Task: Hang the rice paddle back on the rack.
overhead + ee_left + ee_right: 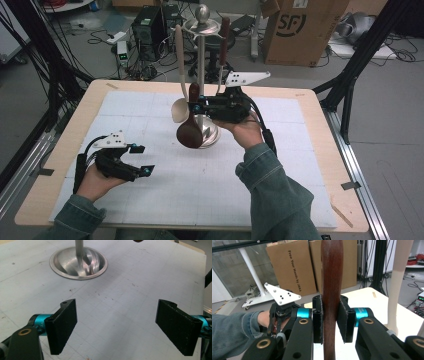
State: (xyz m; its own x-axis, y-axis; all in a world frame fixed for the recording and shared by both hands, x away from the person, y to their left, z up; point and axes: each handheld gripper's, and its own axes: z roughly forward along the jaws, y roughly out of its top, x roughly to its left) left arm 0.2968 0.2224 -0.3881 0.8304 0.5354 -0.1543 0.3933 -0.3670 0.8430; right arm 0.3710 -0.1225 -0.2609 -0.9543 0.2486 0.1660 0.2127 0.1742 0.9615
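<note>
Your right gripper [196,106] has its fingers clenched on the dark wooden spoon's [190,131] handle, bowl hanging above the surface [150,105] beside the metal stand [202,75]; your left gripper [142,160] rests released, well apart. Risk: the bowl could strike the stand's base or the pale spoon [178,107] hanging there. Boxes read "SF" [291,22] and "Free Your Hands by JAKA" [293,270].

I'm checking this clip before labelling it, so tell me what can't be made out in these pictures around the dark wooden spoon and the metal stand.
- Dark wooden spoon: right gripper view, bowl and handle tip cut off by the frame edges.
- Right gripper: high view, pads too small to judge against the handle.
- Metal utensil stand: left gripper view, pole and hooks cut off by the top edge.
- Pale wooden spoon: high view, its hanging end is blurred.
</note>
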